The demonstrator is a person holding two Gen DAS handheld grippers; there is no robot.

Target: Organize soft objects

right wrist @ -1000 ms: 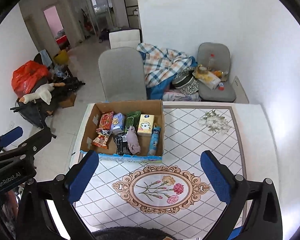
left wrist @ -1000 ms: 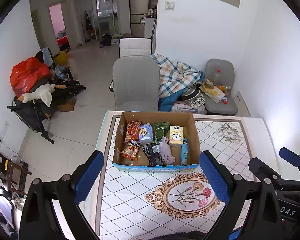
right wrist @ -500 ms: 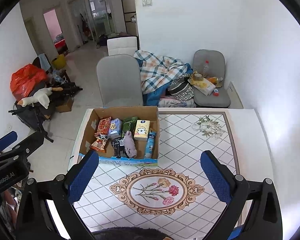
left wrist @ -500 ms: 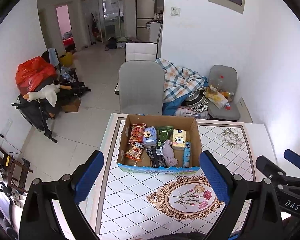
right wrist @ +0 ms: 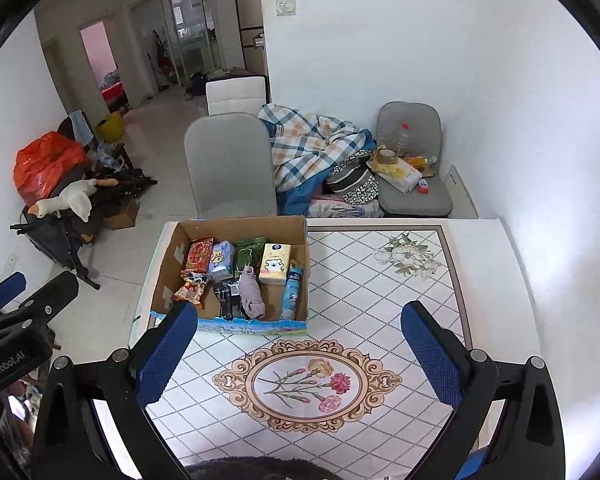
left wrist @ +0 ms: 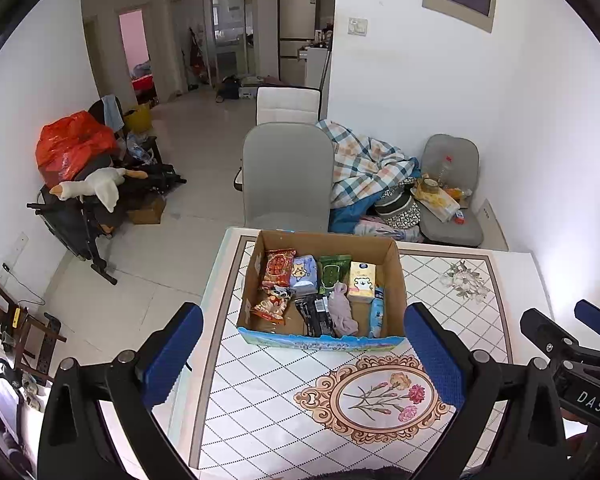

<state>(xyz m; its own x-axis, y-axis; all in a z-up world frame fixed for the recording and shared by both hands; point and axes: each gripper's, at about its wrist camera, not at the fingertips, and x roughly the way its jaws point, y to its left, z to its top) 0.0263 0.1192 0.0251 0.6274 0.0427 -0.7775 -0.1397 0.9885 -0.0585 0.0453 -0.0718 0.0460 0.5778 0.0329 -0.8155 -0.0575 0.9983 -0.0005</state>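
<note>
Patterned table point(right wrist: 388, 304) bearing a cardboard box point(right wrist: 236, 227) at its far left edge, grey chair point(right wrist: 230, 164) behind; box holds snack packets, tissue pack point(right wrist: 275, 258) and mauve cloth point(right wrist: 252, 294). Right gripper point(right wrist: 300, 354), spread wide and empty, hangs over the table; left gripper point(left wrist: 300, 354) likewise, bodies lettered "GenRobot.AI" and "DAS".

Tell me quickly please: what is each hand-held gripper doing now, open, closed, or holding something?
Left hand-held gripper: open, holding nothing.
Right hand-held gripper: open, holding nothing.
</note>
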